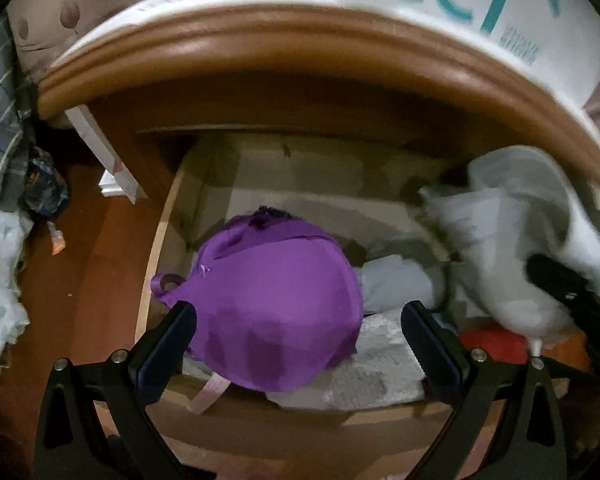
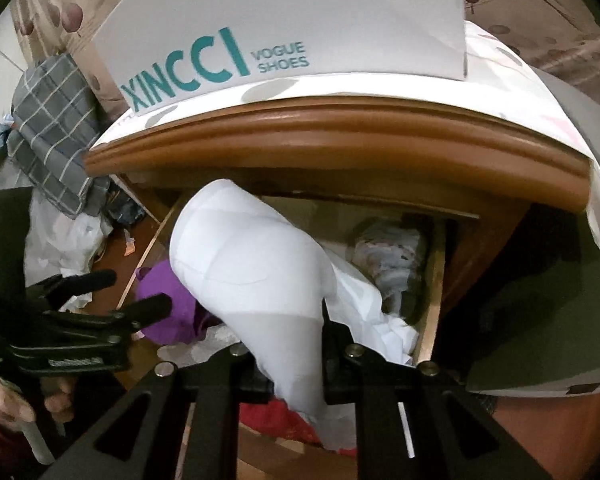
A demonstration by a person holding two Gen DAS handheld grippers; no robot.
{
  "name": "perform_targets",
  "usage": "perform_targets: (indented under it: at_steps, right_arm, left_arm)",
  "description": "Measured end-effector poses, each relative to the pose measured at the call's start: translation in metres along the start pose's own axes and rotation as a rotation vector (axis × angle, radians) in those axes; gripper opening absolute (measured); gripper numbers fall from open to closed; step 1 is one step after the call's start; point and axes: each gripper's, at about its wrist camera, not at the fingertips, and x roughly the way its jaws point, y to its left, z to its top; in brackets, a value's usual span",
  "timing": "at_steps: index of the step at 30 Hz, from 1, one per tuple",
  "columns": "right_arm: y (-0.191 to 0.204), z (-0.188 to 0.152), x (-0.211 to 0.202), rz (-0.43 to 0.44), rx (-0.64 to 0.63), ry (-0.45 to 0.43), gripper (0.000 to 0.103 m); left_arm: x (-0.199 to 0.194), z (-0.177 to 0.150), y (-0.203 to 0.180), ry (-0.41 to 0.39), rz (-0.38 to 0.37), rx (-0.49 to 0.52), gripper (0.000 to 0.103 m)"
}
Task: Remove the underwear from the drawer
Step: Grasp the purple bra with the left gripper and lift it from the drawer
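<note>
A soft white padded garment [image 2: 256, 268], smooth with faint quilted seams, is clamped between the black fingers of the right claw [image 2: 296, 376] and is held lifted above the open drawer [image 2: 434, 280]. In the left wrist view the same pale garment [image 1: 512, 248] is seen blurred at the right, raised over the drawer's contents.

The left claw [image 1: 298, 336] is spread wide, with nothing between its dark, flat-faced fingers [image 1: 172, 340]; it is poised over a purple bra [image 1: 276, 304] of smooth satin-like fabric, whose rounded cup lies on top of the pile at the drawer's left front corner. A narrow pale strap [image 1: 210, 394] is draped over the drawer's front edge.

Beside the bra, a folded light-blue cloth [image 1: 400, 284], a white textured fabric [image 1: 376, 364] and a patch of red cloth [image 1: 496, 344] are seen inside the light wooden drawer. A crumpled printed bundle [image 2: 392, 256] lies at the back right.

Above the drawer, a glossy brown moulded wooden edge [image 2: 340, 140] is curved across both views, and a white shoe box [image 2: 260, 40] with teal lettering rests on top.
</note>
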Motion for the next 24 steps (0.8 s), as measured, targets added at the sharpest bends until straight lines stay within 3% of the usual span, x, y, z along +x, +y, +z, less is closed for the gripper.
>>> perform_targets:
  at_steps: [8,12,16,24]
  right_arm:
    - [-0.01,0.001,0.0,0.01,0.027,-0.001,0.014]
    - [-0.009,0.001,-0.002,0.025,0.02,-0.005,0.014]
    - [-0.007,0.0,-0.001,0.037,0.009,0.001,0.014]
    - [0.002,0.001,-0.003,0.054,-0.014,0.0,0.014]
  left_arm:
    - [0.034,0.011,0.003,0.106,0.153,-0.091,0.102]
    - [0.048,0.008,0.01,0.168,0.136,-0.14,0.103]
    - [0.046,0.002,0.021,0.159,0.096,-0.187,0.103]
    - [0.029,-0.005,0.029,0.147,0.068,-0.197,0.082]
